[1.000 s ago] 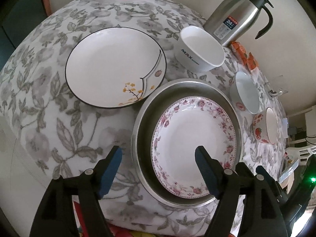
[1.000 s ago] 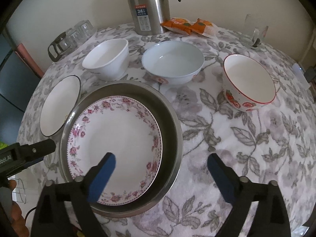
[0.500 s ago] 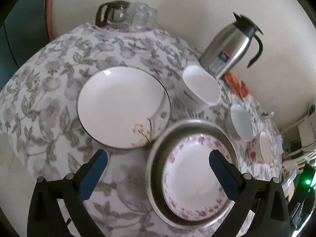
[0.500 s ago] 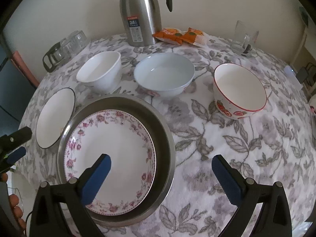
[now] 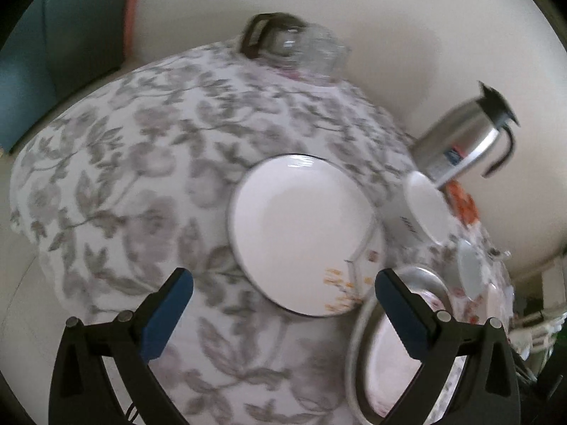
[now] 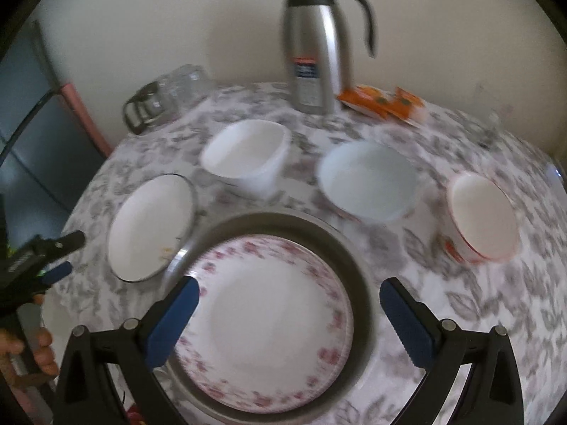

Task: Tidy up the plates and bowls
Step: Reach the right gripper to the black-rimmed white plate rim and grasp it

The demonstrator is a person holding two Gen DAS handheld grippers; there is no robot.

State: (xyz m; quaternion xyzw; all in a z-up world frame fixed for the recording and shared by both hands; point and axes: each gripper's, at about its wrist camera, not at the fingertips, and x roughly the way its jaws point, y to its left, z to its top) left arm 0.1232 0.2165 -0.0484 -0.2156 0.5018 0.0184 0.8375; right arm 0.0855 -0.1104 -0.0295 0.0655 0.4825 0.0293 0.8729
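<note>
A pink-flowered plate (image 6: pixel 273 322) lies in a steel basin (image 6: pixel 358 279) on the flowered tablecloth. Left of it sits a white plate with a dark rim (image 5: pixel 301 233) (image 6: pixel 152 226). Behind stand a white bowl (image 6: pixel 248 156), a pale blue bowl (image 6: pixel 368 180) and a red-rimmed bowl (image 6: pixel 482 216). My left gripper (image 5: pixel 283 304) is open and empty, just in front of the dark-rimmed plate. In the right wrist view it shows at the left edge (image 6: pixel 56 258). My right gripper (image 6: pixel 288 313) hangs open over the flowered plate, holding nothing.
A steel thermos jug (image 6: pixel 315 49) stands at the back by the wall, with orange snack packets (image 6: pixel 382 101) to its right. A glass pot with glasses (image 6: pixel 166 95) sits at the back left. A hand (image 6: pixel 24 350) holds the left tool.
My left gripper opened wider and swung left, from over the flowered plate to in front of the dark-rimmed plate. The right gripper rose and shifted left over the basin.
</note>
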